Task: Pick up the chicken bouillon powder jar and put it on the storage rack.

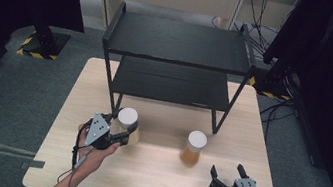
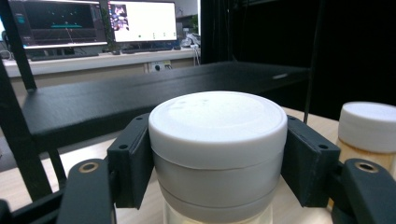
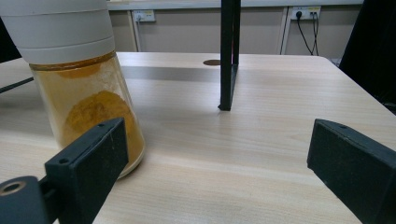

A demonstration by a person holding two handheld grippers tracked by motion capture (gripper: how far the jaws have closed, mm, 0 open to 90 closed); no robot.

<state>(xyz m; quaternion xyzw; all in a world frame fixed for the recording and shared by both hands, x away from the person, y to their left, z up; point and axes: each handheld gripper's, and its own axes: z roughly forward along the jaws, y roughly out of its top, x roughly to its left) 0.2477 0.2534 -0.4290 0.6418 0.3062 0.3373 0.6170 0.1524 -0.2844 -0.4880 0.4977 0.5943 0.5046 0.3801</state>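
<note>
A clear jar with a white lid [image 1: 128, 117] stands on the table by the rack's front left leg. My left gripper [image 1: 124, 130] is shut on it. In the left gripper view both jaws press the sides of the white lid [image 2: 217, 122], with that gripper [image 2: 217, 161] at lid height. A second jar [image 1: 194, 148], white-lidded and holding orange-yellow powder, stands right of centre. My right gripper [image 1: 228, 171] is open near the front right edge, a little behind and right of that jar. In the right gripper view the powder jar [image 3: 86, 98] stands beside the left jaw, outside the open gripper [image 3: 219, 161].
A black two-tier metal rack [image 1: 176, 49] stands at the back of the wooden table [image 1: 152, 172]; its front right leg [image 3: 229, 56] rises ahead of my right gripper. The second jar [image 2: 369, 128] stands to the right in the left gripper view. Monitors sit on a far desk [image 2: 93, 23].
</note>
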